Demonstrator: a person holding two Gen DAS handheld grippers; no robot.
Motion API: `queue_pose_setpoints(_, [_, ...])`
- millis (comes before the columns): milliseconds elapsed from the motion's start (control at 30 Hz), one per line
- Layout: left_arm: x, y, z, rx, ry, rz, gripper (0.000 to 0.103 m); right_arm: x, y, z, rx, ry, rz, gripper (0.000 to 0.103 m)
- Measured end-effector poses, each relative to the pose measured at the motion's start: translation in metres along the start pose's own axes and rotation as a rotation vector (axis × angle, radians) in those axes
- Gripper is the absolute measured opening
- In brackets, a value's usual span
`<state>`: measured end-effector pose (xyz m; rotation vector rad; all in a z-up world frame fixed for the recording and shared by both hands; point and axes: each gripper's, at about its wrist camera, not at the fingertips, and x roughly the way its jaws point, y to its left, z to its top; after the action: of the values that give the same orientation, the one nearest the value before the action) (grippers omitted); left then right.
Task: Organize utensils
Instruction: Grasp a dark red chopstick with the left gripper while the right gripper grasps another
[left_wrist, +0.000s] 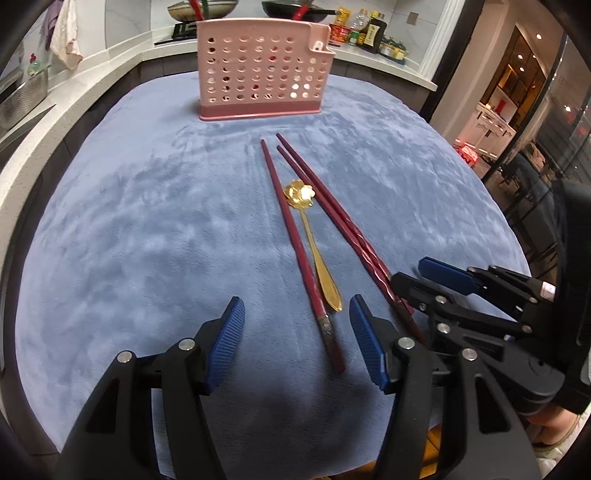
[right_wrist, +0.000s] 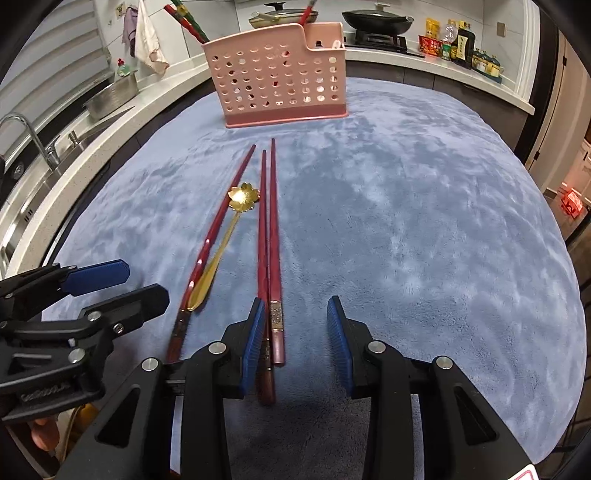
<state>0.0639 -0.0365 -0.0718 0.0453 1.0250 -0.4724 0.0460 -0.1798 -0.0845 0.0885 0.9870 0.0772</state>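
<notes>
A pink perforated utensil holder (left_wrist: 260, 72) stands upright at the far side of the blue cloth (left_wrist: 129, 221); it also shows in the right wrist view (right_wrist: 282, 75). Three dark red chopsticks (left_wrist: 295, 243) and a gold flower-bowl spoon (left_wrist: 316, 251) lie flat in front of it. My left gripper (left_wrist: 297, 339) is open, low over the near end of the single chopstick. My right gripper (right_wrist: 295, 332) is open, with the paired chopsticks' (right_wrist: 271, 240) near ends beside its left finger. The spoon (right_wrist: 221, 251) lies left of that pair. Each gripper shows in the other's view.
A white counter curves round the table with a sink and tap (right_wrist: 33, 136), a metal pot (right_wrist: 112, 94), pans on a hob (right_wrist: 376, 18) and bottles (right_wrist: 461, 42). Some red utensils stick out of the holder (right_wrist: 186, 20). A doorway opens at the right (left_wrist: 517, 103).
</notes>
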Motion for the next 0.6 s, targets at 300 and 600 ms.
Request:
queue_pose_setpoints(300, [0.018,0.000,-0.006,0.000,0.081,-0.003,0.056,0.007,-0.003,-0.001,0.002,0.005,-0.004,0.032])
queue_pose_setpoints(600, [0.023,-0.003,-0.009,0.030,0.100,0.029,0.055,0.006,0.001,0.000,-0.013,0.011,0.004,0.029])
